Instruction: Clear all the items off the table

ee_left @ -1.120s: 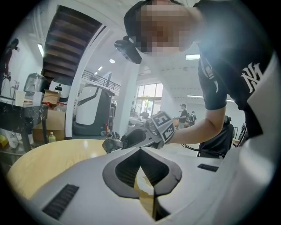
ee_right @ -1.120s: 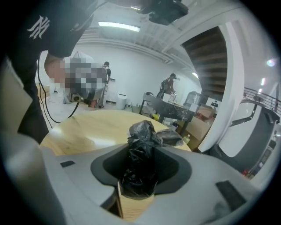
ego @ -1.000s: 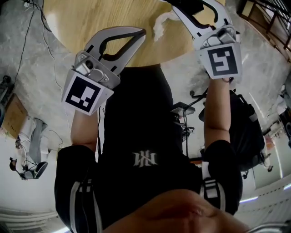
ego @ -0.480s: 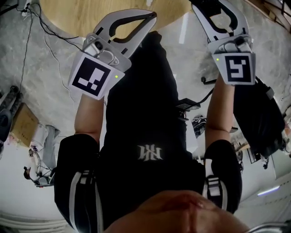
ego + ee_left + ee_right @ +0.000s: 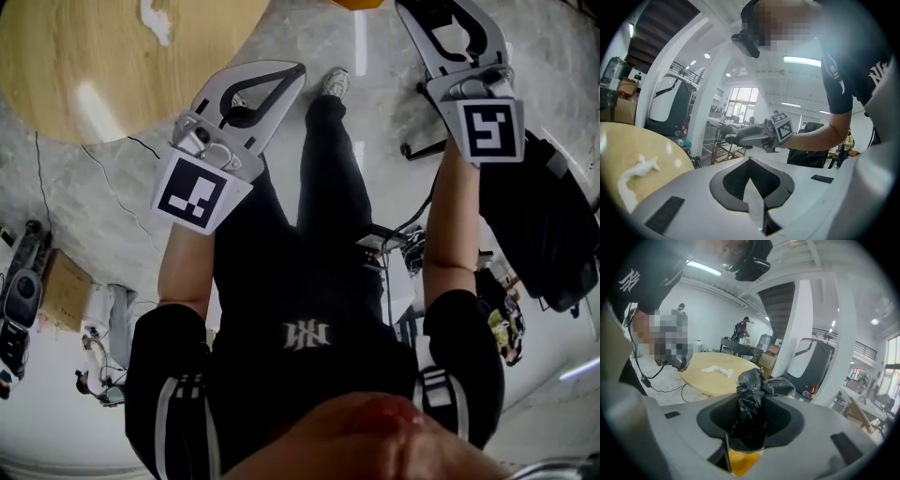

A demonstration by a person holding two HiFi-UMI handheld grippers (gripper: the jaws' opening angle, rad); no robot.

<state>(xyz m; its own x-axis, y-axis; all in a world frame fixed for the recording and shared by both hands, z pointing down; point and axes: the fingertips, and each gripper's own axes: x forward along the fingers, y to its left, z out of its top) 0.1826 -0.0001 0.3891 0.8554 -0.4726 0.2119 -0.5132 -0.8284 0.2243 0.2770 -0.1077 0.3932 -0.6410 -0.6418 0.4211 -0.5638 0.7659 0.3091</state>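
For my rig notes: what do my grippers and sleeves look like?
The left gripper and right gripper are light grey, with curved, black-lined fingers; each carries a cube with black-and-white square markers. The sleeves are short, black, white-striped.

Round wooden table (image 5: pixel 56 56), grey marbled floor (image 5: pixel 84 178), white column (image 5: pixel 710 93)

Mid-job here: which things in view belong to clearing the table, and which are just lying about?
Job in hand:
- table
- tissue lying on it
- bag, gripped in the right gripper
- left gripper, shut and empty

Just lying about:
- cardboard box on the floor
- floor cable
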